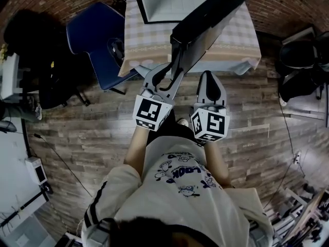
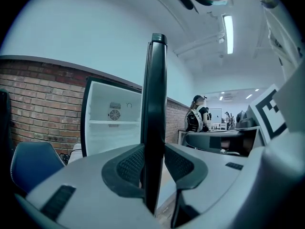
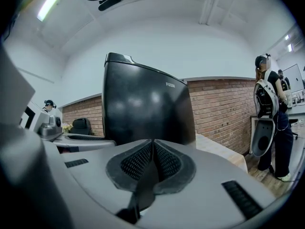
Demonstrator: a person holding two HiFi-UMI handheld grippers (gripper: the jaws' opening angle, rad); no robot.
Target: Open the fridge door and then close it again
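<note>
Two grippers reach toward the fridge (image 1: 172, 1) on the far table (image 1: 239, 42), its fridge door (image 1: 211, 17) swung open. The left gripper (image 1: 168, 75) is clamped on the door's edge. The right gripper (image 1: 209, 77), jaws together and empty, sits just right of it.

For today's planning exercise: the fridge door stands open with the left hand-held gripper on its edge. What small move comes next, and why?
Probably swing the fridge door back toward the fridge. The left hand-held gripper clamps its edge, and it stands wide open with the white inside showing, so closing seems what remains.
</note>
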